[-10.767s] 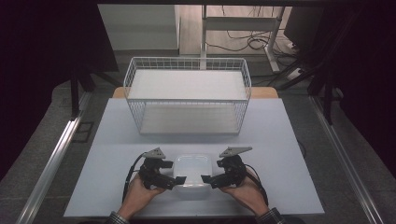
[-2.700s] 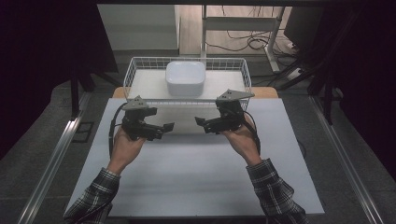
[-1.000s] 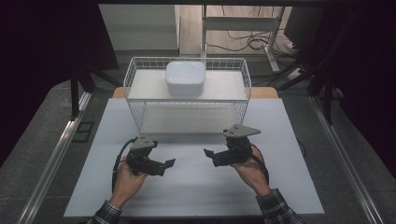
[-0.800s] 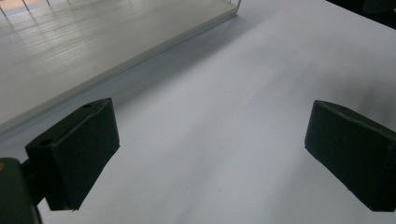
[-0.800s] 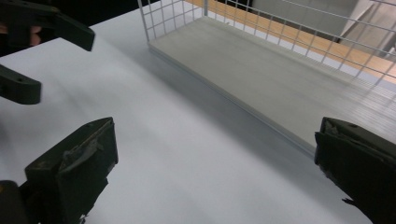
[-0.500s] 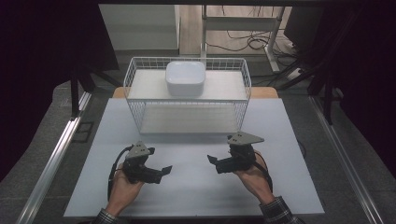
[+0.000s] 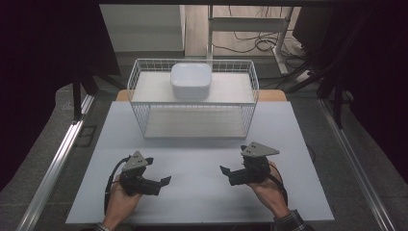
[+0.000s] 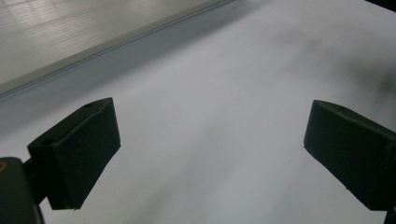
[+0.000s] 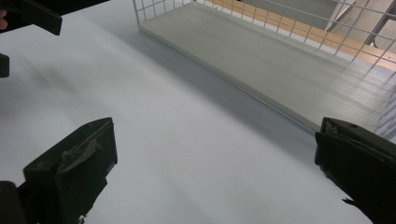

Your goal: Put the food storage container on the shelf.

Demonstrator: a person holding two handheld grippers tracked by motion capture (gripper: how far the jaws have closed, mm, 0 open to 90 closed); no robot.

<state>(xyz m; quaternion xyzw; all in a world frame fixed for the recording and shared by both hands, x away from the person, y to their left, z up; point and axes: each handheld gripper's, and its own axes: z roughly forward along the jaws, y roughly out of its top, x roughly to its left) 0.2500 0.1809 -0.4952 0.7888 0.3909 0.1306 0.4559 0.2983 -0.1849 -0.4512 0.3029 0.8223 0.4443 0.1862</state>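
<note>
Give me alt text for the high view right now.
A white lidded box sits on the top shelf of a white wire rack at the table's far end. Nearer, the left tongs and right tongs are open and empty over the white table.

"Where's the high view sitting?"

"Above the person's side of the desk, looking forward and down on both hands and the wire rack at the far end."

"And the other two?"

"Each rides low on a hand-held gripper, very near the desk top. The left gripper view skims bare desk. The right gripper view faces the rack's lower shelf, which the high view shares, and catches the left hand-held gripper in its top corner."
</note>
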